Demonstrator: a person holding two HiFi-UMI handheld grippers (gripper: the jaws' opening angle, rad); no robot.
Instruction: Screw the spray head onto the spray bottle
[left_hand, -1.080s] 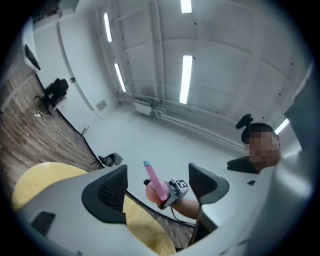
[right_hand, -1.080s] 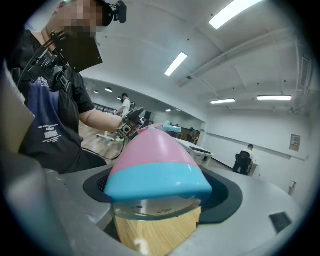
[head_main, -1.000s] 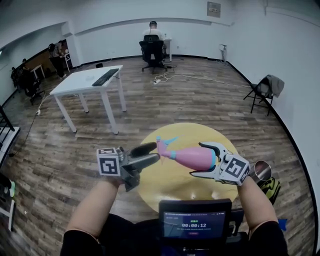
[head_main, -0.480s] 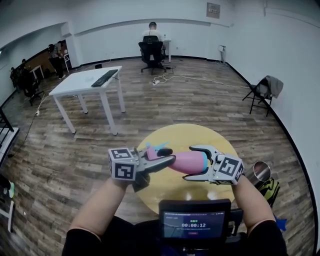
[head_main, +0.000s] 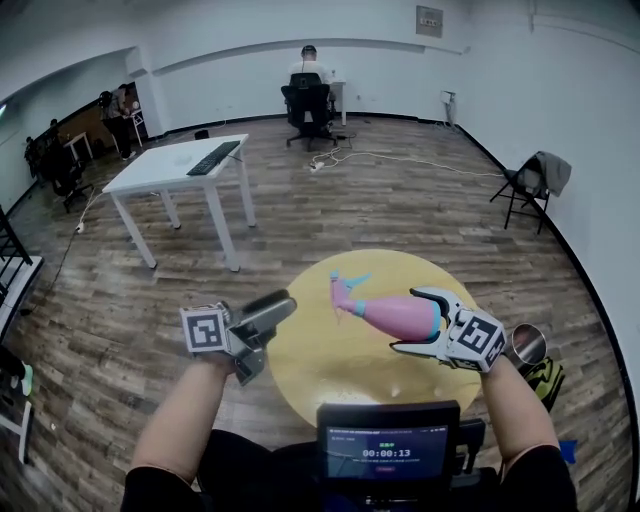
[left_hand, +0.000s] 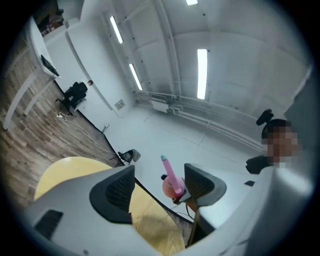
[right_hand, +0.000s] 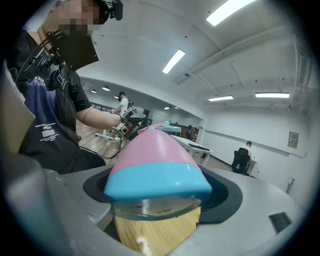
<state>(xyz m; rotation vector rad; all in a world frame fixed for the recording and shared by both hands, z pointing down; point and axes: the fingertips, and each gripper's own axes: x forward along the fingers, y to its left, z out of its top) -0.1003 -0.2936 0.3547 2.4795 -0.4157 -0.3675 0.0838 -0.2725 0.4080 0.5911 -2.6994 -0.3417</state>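
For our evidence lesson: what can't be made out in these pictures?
Head's thread seating: head view, too small.
Most of the head: right gripper view, behind the bottle.
Part of the bottle: left gripper view, behind a pad of the empty left claw, jaws just opened.
Screen's fine print: head view, too small.

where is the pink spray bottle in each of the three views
Head view: spray bottle right of centre, lying roughly level in the right claw, over the yellow table.
Left gripper view: bottle small, just below centre, right of the table.
Right gripper view: bottle fills the centre, base nearest the camera.
Shared landmark: the yellow table, in all three.
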